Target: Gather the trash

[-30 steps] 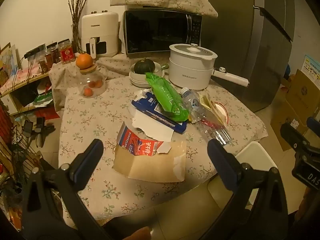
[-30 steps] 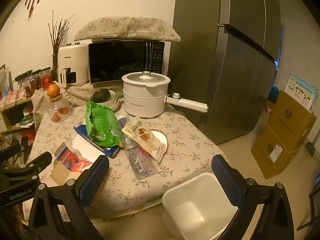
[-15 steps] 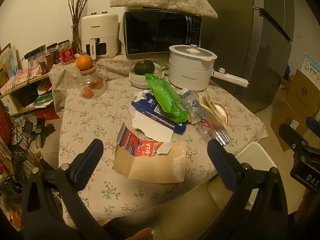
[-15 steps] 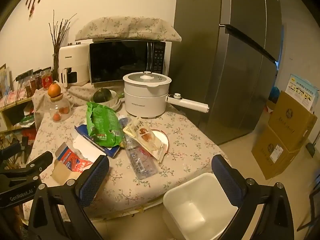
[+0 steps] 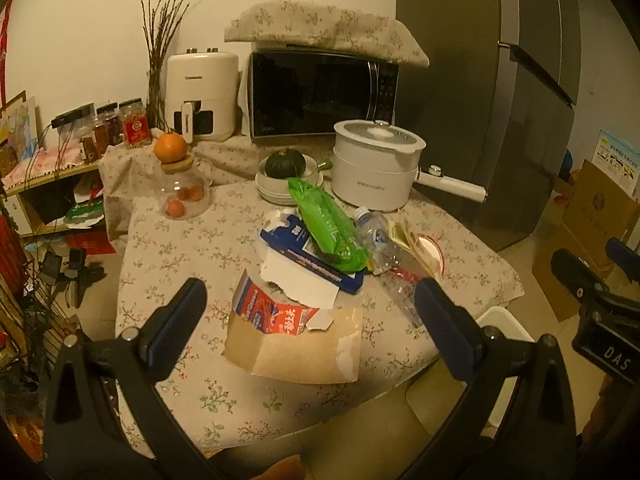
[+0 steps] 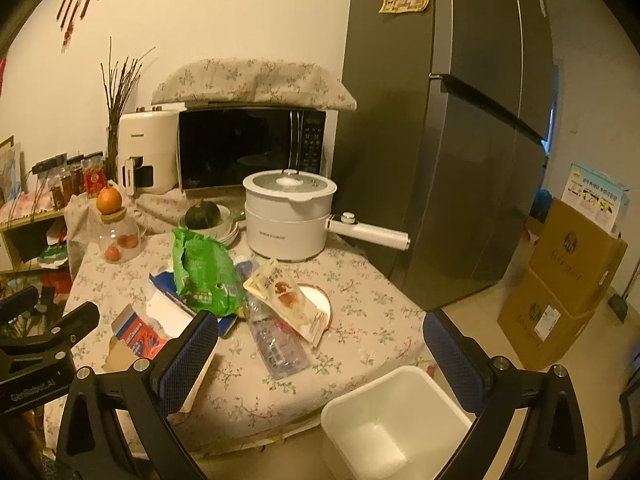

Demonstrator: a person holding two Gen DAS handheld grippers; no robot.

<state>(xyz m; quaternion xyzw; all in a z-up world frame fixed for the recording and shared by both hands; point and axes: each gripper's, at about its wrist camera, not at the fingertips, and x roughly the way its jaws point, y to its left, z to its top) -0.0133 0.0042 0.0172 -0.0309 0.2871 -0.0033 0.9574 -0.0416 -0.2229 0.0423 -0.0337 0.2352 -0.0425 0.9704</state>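
A: What does the left wrist camera give you?

B: The left gripper [image 5: 310,312] hangs above the near edge of the table [image 5: 168,248], jaws spread wide, gripping nothing. Between its fingers lies a torn red carton [image 5: 268,312] on a brown cardboard sheet [image 5: 300,350]. Just beyond sit a blue box [image 5: 316,258], a green bag [image 5: 328,222] leaning over it, and a crushed plastic bottle [image 5: 378,238] on the right.

A: And the right wrist camera?

B: The right gripper [image 6: 320,346] is also wide open and empty, near the table's right corner. A white bin [image 6: 394,420] stands on the floor just beside the table, low between its fingers. A snack wrapper [image 6: 282,294] rests on the bottle [image 6: 276,346], partly over a small white plate [image 6: 320,302]. The left gripper [image 6: 52,328] shows at the left edge.
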